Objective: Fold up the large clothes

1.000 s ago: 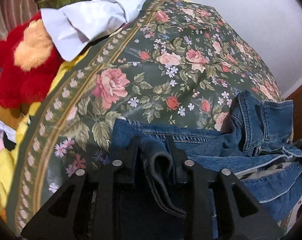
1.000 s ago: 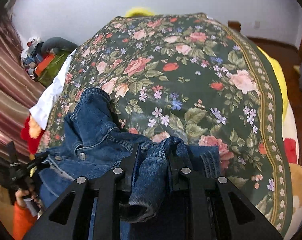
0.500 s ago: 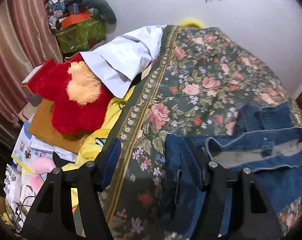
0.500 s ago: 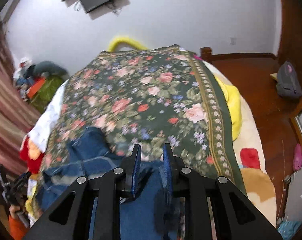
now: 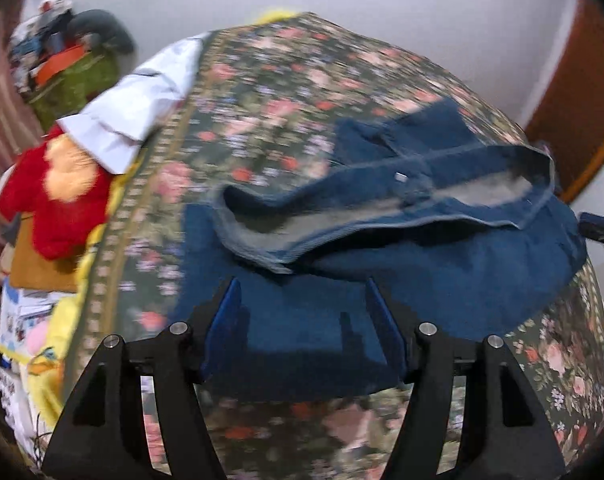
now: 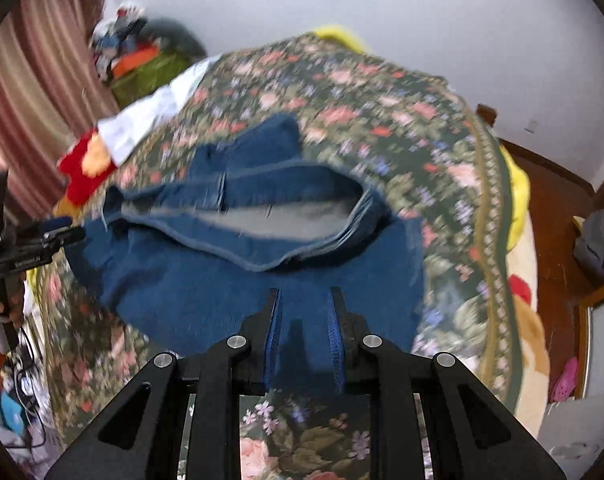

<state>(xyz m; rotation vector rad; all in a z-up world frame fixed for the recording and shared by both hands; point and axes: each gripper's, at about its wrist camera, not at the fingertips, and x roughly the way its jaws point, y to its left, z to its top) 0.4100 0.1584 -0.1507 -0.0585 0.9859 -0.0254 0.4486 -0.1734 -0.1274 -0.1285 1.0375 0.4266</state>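
Note:
A blue denim jacket lies spread on the floral bedspread, its pale lining showing along the open hem. It also shows in the right wrist view. My left gripper is open and empty, raised over the jacket's near left part. My right gripper is open and empty, with its jaws a small way apart, over the jacket's near edge. The left gripper also shows at the left edge of the right wrist view.
A red plush toy and a white cloth lie at the bed's left side. A cluttered green box stands by the wall. Wooden floor with a grey bag is to the right.
Both grippers let go of the denim they were pinching and opened. They lifted and pulled back. The jacket now lies flatter on the bed.

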